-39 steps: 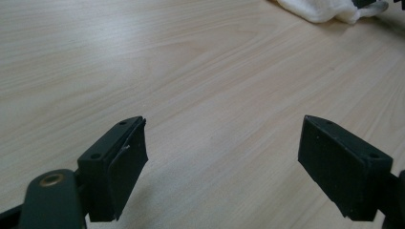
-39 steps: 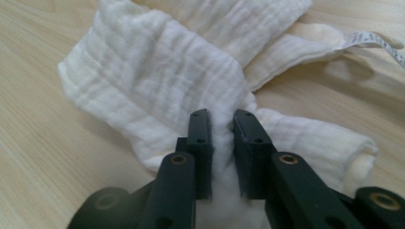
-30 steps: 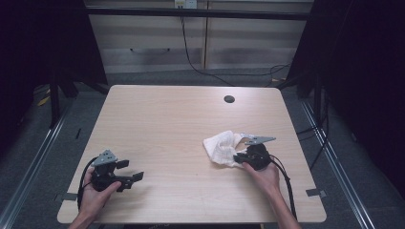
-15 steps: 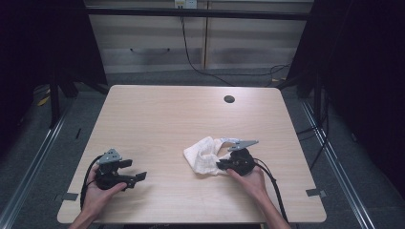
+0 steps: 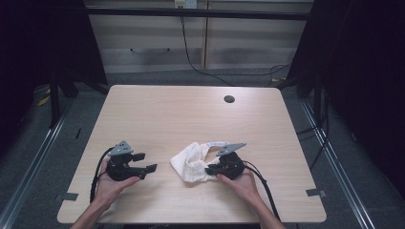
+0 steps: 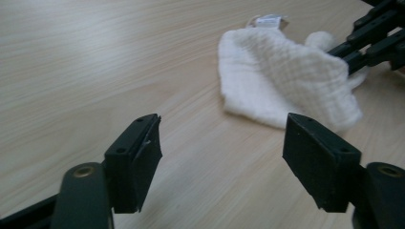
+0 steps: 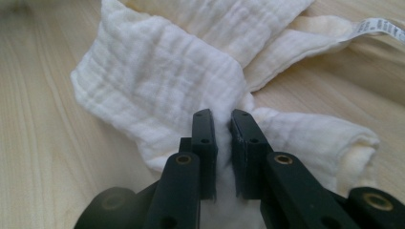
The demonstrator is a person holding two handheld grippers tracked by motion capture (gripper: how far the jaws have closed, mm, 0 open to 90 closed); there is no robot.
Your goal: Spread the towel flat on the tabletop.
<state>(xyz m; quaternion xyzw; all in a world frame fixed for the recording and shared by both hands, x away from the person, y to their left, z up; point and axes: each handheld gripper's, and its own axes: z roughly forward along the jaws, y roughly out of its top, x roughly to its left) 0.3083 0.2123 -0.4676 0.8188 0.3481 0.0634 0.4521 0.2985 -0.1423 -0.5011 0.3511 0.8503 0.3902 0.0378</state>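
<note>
The white cloth [image 5: 193,162] lies crumpled on the counter [image 5: 191,114], near the front edge and a touch right of centre in the high view. Its long axis runs roughly from eight o'clock to two o'clock, with a small label [image 5: 217,142] at the two o'clock end. Right gripper [image 5: 210,170] is in there at the cloth's four o'clock corner, fingers [image 7: 205,138] nearly together and pinching a bunched fold between them, fabric squeezed into the narrow gap in the right gripper view. Over at nine o'clock from the cloth, the left gripper [image 5: 147,162] sits apart from it, bare wood between them. Its fingers [image 6: 136,157] stand wide with nothing held, though they have just been narrowing a little. In the left gripper view the cloth [image 6: 286,81] lies ahead at about one o'clock, off the line of the gap. At twelve o'clock, far across the counter, there's a small dark round spot [image 5: 229,99], possibly a hole, hard to say from here. Nothing stands between left gripper and cloth.
</note>
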